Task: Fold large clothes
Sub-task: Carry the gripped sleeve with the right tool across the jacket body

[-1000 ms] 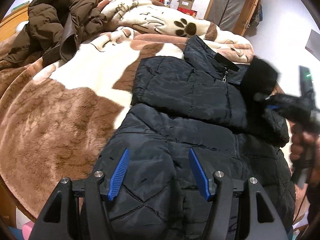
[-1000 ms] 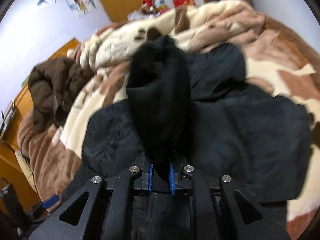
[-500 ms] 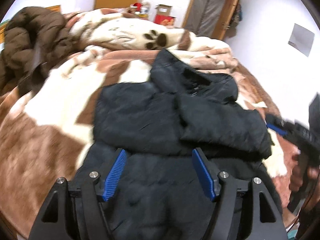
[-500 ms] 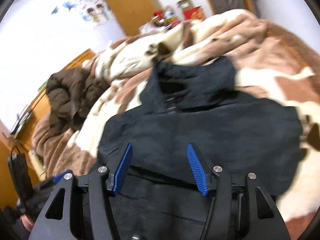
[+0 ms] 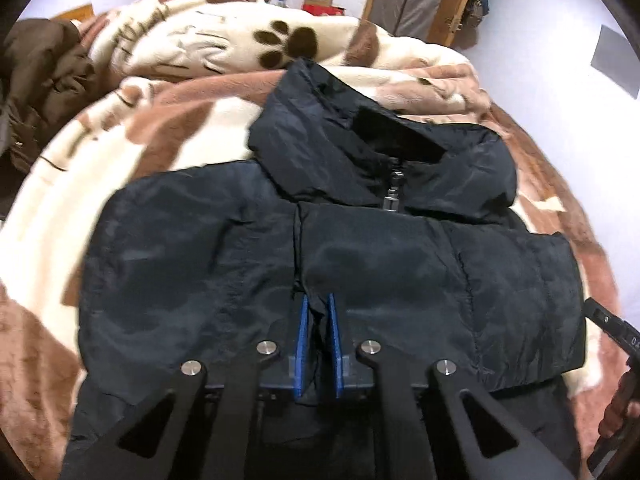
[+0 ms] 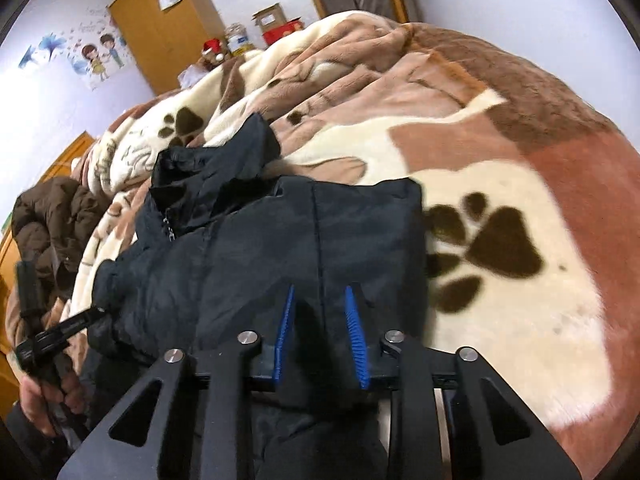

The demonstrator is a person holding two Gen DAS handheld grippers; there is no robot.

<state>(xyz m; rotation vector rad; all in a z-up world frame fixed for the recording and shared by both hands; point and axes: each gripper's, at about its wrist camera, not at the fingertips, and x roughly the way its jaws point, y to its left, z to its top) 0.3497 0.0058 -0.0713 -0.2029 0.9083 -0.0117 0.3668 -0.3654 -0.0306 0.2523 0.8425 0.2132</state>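
A black padded jacket [image 5: 360, 248] lies front up on the bed, both sleeves folded across its chest, collar and zip toward the far side. My left gripper [image 5: 318, 304] is shut on a fold of the jacket's fabric near the middle, where the two sleeves meet. In the right wrist view the jacket [image 6: 260, 248] fills the centre and left. My right gripper [image 6: 320, 292] has its jaws partly closed around the jacket's folded sleeve edge, with a gap still between the blue pads [image 6: 354, 320]. The left gripper [image 6: 60, 332] shows at the left there.
A brown and cream paw-print blanket [image 6: 500, 200] covers the bed. A brown coat [image 5: 36, 80] is heaped at the far left, also in the right wrist view [image 6: 48, 228]. A wardrobe [image 6: 160, 28], boxes and a door stand beyond the bed.
The right gripper let go of the black sleeve, which now lies across the jacket's chest, and has come down partly closed on the sleeve edge. The left gripper moved forward and shut on the fabric.
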